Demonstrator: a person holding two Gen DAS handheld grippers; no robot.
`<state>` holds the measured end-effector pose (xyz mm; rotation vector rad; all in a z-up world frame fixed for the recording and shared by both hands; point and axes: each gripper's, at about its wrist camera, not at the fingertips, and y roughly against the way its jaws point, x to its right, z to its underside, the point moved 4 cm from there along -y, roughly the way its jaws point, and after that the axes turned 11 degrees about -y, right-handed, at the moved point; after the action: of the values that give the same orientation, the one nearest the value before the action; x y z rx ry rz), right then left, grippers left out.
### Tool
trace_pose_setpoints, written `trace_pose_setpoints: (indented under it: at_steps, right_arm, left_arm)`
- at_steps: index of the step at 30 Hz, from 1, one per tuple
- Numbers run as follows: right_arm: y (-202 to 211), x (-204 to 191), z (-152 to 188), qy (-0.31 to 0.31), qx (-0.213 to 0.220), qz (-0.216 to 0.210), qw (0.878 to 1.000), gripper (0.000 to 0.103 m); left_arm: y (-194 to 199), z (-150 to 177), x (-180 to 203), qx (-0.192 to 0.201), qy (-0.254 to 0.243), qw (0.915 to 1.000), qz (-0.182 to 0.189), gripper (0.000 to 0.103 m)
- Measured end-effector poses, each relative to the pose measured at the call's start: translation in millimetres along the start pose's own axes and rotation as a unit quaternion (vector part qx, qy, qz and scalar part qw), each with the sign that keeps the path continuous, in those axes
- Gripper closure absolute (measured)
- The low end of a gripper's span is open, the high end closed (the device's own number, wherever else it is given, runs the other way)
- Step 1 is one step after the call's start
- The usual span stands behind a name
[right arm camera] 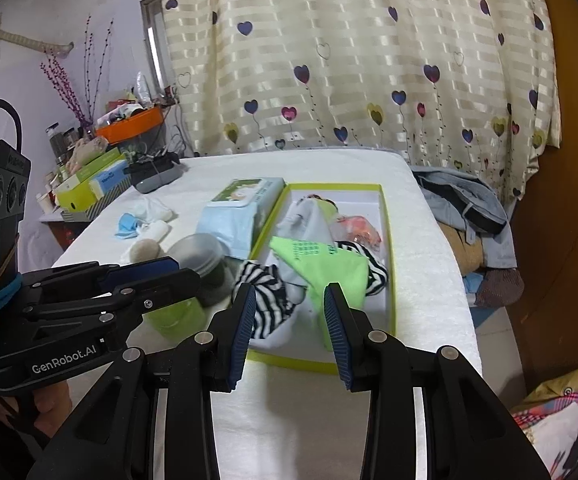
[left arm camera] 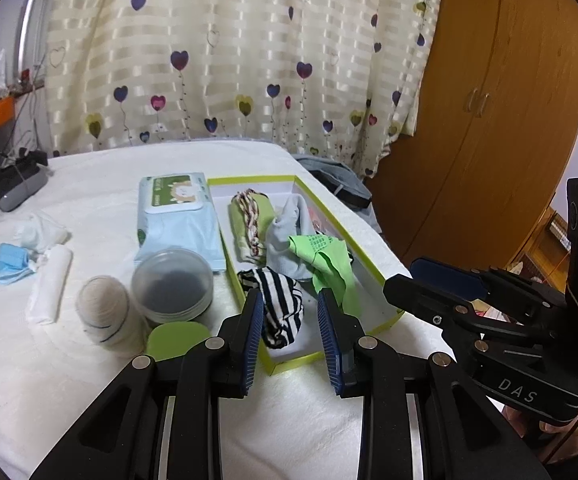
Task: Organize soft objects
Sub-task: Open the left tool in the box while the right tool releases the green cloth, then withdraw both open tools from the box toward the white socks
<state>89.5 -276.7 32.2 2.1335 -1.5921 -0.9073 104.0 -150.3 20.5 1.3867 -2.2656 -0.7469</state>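
Note:
A shallow box with a lime-green rim (left arm camera: 293, 360) lies on the white bed cover. In it are a black-and-white striped sock (left arm camera: 281, 304), a bright green cloth (left arm camera: 325, 256), a grey sock (left arm camera: 285, 236) and a folded olive piece with a braided cord (left arm camera: 249, 220). The right wrist view also shows a pink item (right arm camera: 359, 226) at the far side of the box (right arm camera: 289, 362). My left gripper (left arm camera: 289, 300) hangs open above the box's near end, nothing between its pads. My right gripper (right arm camera: 289, 294) is open too, above the striped sock (right arm camera: 265, 300) and green cloth (right arm camera: 329, 268), touching neither.
Left of the box lie a wet-wipes pack (left arm camera: 177, 216), a translucent round tub (left arm camera: 173, 284), a beige roll (left arm camera: 105, 312), a green lid (left arm camera: 177, 338), a white rolled cloth (left arm camera: 49, 284) and a blue mask (left arm camera: 13, 264). A grey garment (right arm camera: 461, 200) hangs off the bed's right edge.

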Motion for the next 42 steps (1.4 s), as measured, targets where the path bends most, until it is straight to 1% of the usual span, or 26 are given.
trace_pose_setpoints:
  at_steps: [5, 7, 8, 10, 16, 20, 25, 30, 42]
  right_arm:
    - [6, -14, 1, 0.008, 0.008, -0.004, 1.0, 0.066]
    - [9, -21, 1, 0.013, 0.014, -0.006, 1.0, 0.062]
    - [9, -23, 1, 0.014, 0.016, -0.006, 1.0, 0.058]
    - [10, -29, 2, 0.019, 0.021, -0.009, 1.0, 0.057]
    - [8, -47, 4, 0.033, 0.018, -0.019, 0.999, 0.056]
    - [7, -54, 4, 0.037, 0.017, -0.023, 0.999, 0.052]
    - [4, -65, 5, 0.042, 0.011, -0.034, 0.998, 0.052]
    - [-1, -72, 6, 0.048, 0.002, -0.036, 0.998, 0.052]
    - [-9, -87, 5, 0.062, -0.004, -0.047, 0.997, 0.052]
  left_arm:
    - [18, 3, -9, 0.013, 0.006, 0.9999, -0.009, 0.076]
    - [23, 5, -15, 0.016, 0.01, 0.9997, -0.013, 0.076]
    - [25, 5, -18, 0.018, 0.012, 0.9997, -0.014, 0.076]
    - [31, 7, -23, 0.023, 0.016, 0.9994, -0.019, 0.076]
    - [43, 13, -37, 0.031, 0.027, 0.9988, -0.026, 0.068]
    - [50, 15, -44, 0.036, 0.031, 0.9984, -0.033, 0.065]
    - [55, 17, -54, 0.039, 0.036, 0.9977, -0.043, 0.058]
    - [56, 20, -62, 0.037, 0.039, 0.9973, -0.05, 0.055]
    - [60, 21, -77, 0.043, 0.053, 0.9959, -0.059, 0.055]
